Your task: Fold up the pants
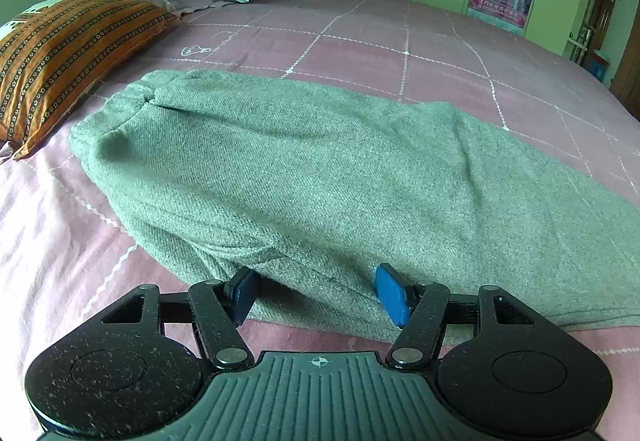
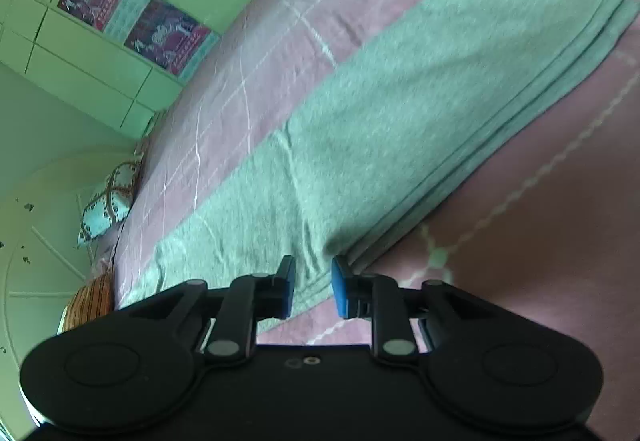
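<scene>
Lying lengthwise on the pink quilted bed (image 1: 400,53), the nubby green pants (image 1: 304,169) form a long strip; left gripper (image 1: 318,295) jaws spread at its edge, right gripper (image 2: 313,287) jaws parted around nothing.

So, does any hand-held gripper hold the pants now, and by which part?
Neither: left hand-held gripper and right hand-held gripper stand open at the pants near edge.

Left gripper (image 1: 318,293) jaws straddle grey pants (image 1: 320,169) on bed (image 1: 400,41).
</scene>
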The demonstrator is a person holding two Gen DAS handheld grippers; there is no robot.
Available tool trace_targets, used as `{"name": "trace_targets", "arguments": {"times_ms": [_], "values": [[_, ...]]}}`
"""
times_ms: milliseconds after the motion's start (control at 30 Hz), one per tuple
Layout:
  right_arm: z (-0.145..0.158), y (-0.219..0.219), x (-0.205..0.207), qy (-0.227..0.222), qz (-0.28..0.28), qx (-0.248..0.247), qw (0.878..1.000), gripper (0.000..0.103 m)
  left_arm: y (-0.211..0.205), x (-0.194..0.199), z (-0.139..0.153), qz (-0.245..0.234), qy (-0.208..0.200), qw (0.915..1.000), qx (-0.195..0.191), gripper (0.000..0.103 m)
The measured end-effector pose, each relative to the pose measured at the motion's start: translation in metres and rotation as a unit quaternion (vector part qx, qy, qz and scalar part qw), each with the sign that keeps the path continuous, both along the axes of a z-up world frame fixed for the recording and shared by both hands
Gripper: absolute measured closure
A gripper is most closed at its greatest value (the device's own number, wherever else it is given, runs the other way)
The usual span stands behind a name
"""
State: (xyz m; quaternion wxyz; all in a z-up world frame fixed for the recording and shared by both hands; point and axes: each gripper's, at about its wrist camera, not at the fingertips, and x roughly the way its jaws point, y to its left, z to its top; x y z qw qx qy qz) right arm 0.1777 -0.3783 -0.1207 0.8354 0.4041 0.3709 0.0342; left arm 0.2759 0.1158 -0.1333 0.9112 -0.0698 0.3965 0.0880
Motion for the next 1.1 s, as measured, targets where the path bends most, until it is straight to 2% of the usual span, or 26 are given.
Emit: {"name": "trace_targets", "arguments": {"times_ms": [67, 167, 267, 367, 433, 467, 500, 600, 1000, 1100], "values": [[-0.004, 0.002, 0.005, 0.003, 0.003, 0.003, 1.0, 0.09, 0.001, 0.001, -0.001, -0.002, 0.002, 1.0, -0.001, 0.038], [0.0, 0.008, 0.01, -0.011, -0.003, -0.004, 1.0, 0.103, 0.0, 0.001, -0.002, -0.007, 0.003, 1.0, 0.002, 0.038], [0.01, 0.01, 0.003, -0.044, -0.006, -0.027, 0.999, 0.103, 0.001, 0.001, -0.004, -0.008, 0.003, 1.0, 0.001, 0.037], [-0.002, 0.01, 0.009, -0.005, 0.0, -0.042, 0.999, 0.103, 0.0, 0.002, -0.004, -0.008, 0.002, 1.0, 0.002, 0.036], [-0.002, 0.005, 0.004, -0.009, 0.0, -0.001, 1.0, 0.103, 0.0, 0.002, -0.004, -0.009, 0.001, 1.0, 0.001, 0.036], [0.0, 0.005, 0.003, -0.012, 0.001, 0.013, 1.0, 0.089, 0.0, 0.002, -0.005, -0.01, 0.001, 0.9999, 0.001, 0.036], [0.0, 0.007, 0.003, -0.011, 0.007, 0.023, 1.0, 0.086, 0.0, 0.002, -0.006, -0.01, 0.001, 0.9999, 0.001, 0.036], [-0.002, 0.016, 0.008, -0.004, 0.025, 0.035, 0.999, 0.087, 0.0, 0.001, -0.005, -0.011, 0.001, 0.9999, 0.0, 0.035], [-0.016, 0.041, 0.026, 0.034, 0.032, 0.113, 0.993, 0.086, 0.002, 0.001, -0.005, -0.017, 0.001, 0.9998, -0.004, 0.035], [-0.016, 0.047, 0.029, 0.044, 0.042, 0.115, 0.992, 0.087, 0.003, 0.001, -0.005, -0.018, 0.001, 0.9998, -0.006, 0.035]]}}
